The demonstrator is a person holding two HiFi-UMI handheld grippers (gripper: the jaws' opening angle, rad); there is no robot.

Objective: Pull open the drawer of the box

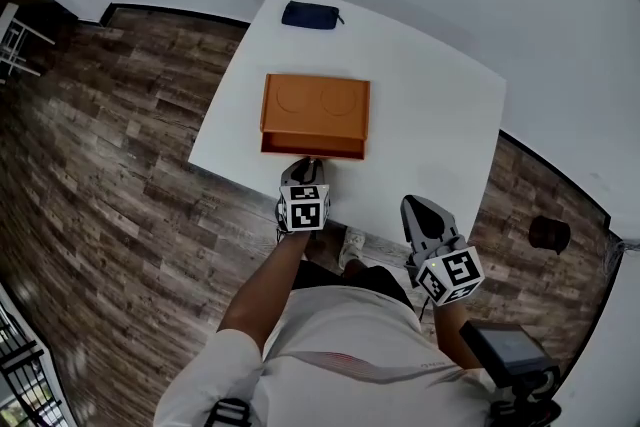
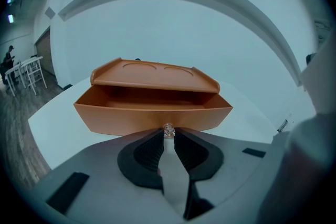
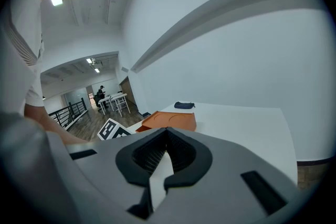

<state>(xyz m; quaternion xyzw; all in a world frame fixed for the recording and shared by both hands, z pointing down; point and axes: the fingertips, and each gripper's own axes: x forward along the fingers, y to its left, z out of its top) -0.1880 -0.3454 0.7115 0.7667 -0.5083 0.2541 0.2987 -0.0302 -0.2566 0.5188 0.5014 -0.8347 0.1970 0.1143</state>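
Note:
An orange box point(image 1: 315, 105) sits on the white table point(image 1: 430, 115), and its drawer point(image 1: 312, 147) stands partly out toward me. In the left gripper view the drawer point(image 2: 152, 113) is open and looks bare inside, under the box's lid point(image 2: 155, 73). My left gripper point(image 1: 309, 163) is at the drawer's front, its jaws shut on the small clear knob point(image 2: 168, 130). My right gripper point(image 1: 415, 207) hangs off the table's near edge to the right, jaws shut point(image 3: 166, 132) with nothing in them. From it the box point(image 3: 170, 120) shows to the front left.
A dark blue pouch point(image 1: 310, 14) lies at the table's far edge behind the box, also seen as the pouch point(image 3: 184, 105). Wood floor point(image 1: 130, 165) surrounds the table on the left and near sides. A white wall runs behind. The person's torso is below the grippers.

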